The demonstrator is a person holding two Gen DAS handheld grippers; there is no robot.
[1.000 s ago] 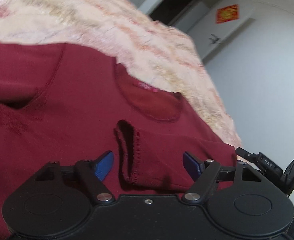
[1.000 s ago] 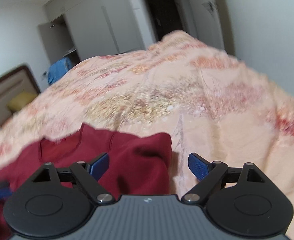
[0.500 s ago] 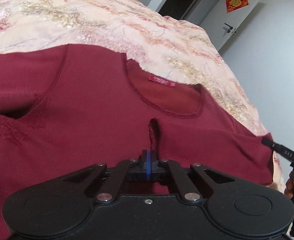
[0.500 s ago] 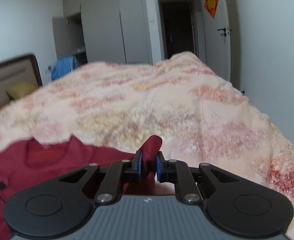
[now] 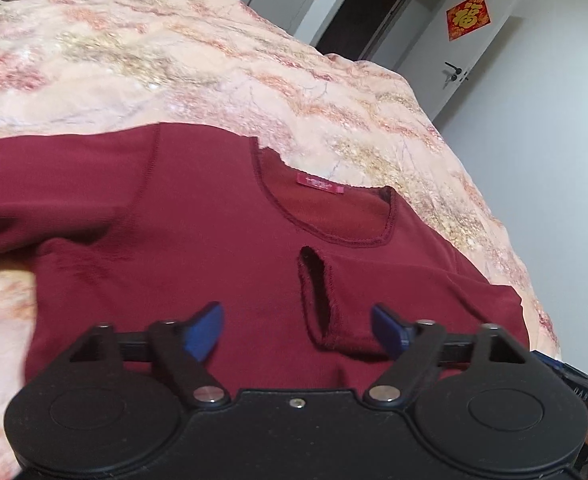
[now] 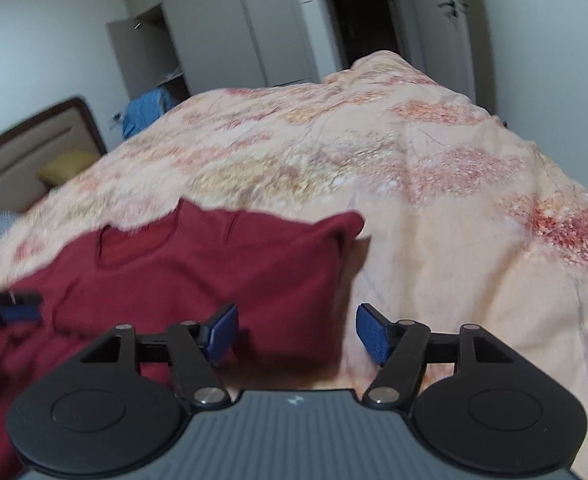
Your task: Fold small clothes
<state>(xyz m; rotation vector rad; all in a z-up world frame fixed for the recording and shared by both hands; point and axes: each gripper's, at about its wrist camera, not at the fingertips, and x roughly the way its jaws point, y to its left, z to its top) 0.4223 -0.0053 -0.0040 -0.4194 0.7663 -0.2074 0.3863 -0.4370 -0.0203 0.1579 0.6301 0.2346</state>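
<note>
You are working mid-fold on the top (image 5: 213, 248), which is lying face up across the near part of the bed (image 5: 173, 64), its collar (image 5: 326, 216) pointing toward the far side. On the left, its other sleeve (image 5: 33, 192) is lying stretched out flat and not yet folded. Your left claw (image 5: 297, 328) is hovering just over the chest with its jaws opening wide; the cuff (image 5: 318, 296) of the sleeve laid over the body is lying between the pads, but neither pad is pressing on it, so you are holding nothing there. Further right, your right claw (image 6: 297, 332) is opening too, with the folded shoulder edge (image 6: 334, 240) of the top under its left pad and bare quilt under its right; it is gripping nothing. So the right sleeve looks to be folded in, and you are probably releasing after that step. The next move is likely calling for you to reach across to the outstretched sleeve, pinch it near its end, and bring it over the chest without dragging the cloth on the soft quilt. Beyond the bed, a headboard (image 6: 33, 144) and pillow (image 6: 69, 164) are sitting at the left, a wardrobe (image 6: 221, 40) further along, then a dark doorway (image 5: 362, 8) and a door (image 5: 466, 52) with a red paper square.
</note>
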